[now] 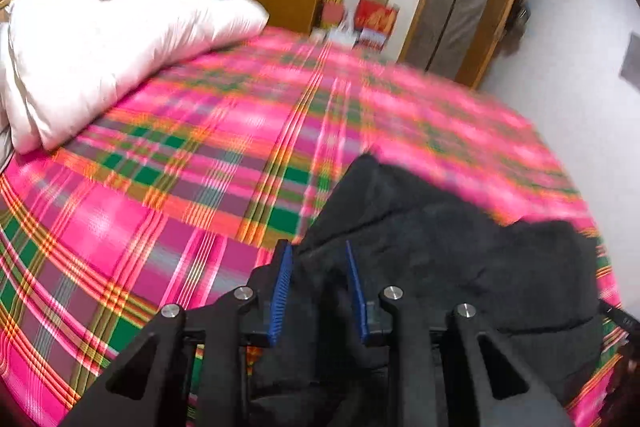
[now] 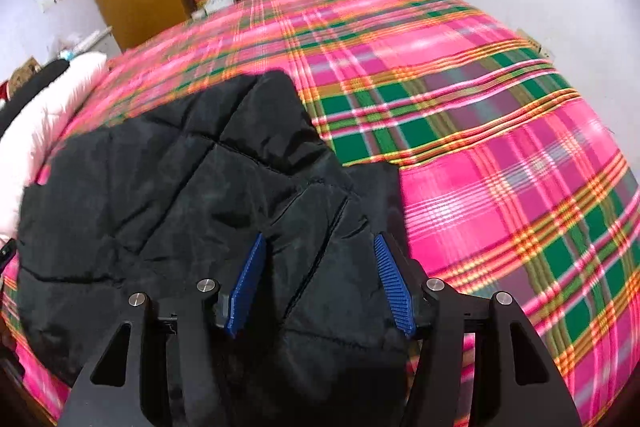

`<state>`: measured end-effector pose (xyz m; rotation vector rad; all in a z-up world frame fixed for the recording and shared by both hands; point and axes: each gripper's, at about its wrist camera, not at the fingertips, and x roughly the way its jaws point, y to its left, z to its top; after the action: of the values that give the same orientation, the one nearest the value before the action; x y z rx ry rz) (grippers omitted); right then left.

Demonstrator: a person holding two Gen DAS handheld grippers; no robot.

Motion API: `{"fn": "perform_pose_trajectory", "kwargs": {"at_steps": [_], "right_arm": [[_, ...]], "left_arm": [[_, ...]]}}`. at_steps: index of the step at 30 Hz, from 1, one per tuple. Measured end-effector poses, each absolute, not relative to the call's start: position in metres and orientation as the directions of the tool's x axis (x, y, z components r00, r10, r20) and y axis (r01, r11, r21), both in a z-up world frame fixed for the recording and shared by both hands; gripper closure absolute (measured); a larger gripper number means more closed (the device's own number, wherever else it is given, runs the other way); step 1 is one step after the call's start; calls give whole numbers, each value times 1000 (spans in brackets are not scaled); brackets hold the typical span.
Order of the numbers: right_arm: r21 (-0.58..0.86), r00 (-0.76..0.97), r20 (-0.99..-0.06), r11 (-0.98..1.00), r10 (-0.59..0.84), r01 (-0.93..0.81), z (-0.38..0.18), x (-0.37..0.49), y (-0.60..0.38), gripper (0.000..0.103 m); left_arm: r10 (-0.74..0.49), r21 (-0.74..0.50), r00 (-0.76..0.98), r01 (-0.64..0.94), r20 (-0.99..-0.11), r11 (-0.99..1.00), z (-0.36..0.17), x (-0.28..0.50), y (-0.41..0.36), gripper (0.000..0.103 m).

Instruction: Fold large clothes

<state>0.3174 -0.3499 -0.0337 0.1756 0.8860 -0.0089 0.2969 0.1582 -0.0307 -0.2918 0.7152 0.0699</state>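
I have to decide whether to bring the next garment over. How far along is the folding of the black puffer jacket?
Early. Done: the black quilted puffer jacket lies on the pink plaid bedspread, still bunched. In hand: padding sits between the blue pads of the left gripper and right gripper; a firm grip isn't clear. Left: all the folding.

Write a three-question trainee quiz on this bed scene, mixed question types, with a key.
1. True or false: the black padded jacket lies on a plaid bed cover.
2. Which sits between the blue pads of both the left claw and the right claw?
A. the white duvet
B. jacket fabric
C. a pillow
3. Fill in: the white duvet is bunched at the ____ side in the left wrist view.

Key: 1 true; 2 B; 3 left.
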Motion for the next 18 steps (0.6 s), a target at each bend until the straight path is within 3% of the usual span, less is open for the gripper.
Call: {"fn": "perform_pose_trajectory", "kwargs": {"at_steps": [4, 6, 9, 12, 18], "right_arm": [[148, 680, -725, 989, 108, 1, -15, 298, -341, 46], [152, 674, -728, 988, 130, -27, -15, 302, -339, 45], [186, 646, -744, 981, 170, -44, -21, 328, -345, 45], [231, 607, -762, 970, 226, -72, -27, 363, -350, 43], [350, 493, -792, 929, 361, -117, -43, 421, -355, 39]], "left_arm": [[-121, -235, 802, -25, -585, 972, -9, 283, 133, 68], [-112, -165, 795, 15, -596, 986, -12, 287, 118, 62], [-76, -113, 759, 3, -647, 994, -21, 310, 117, 62], [-135, -210, 720, -14, -680, 978, -30, 339, 139, 49], [-295, -380, 586, -23, -754, 925, -60, 392, 167, 45]]}}
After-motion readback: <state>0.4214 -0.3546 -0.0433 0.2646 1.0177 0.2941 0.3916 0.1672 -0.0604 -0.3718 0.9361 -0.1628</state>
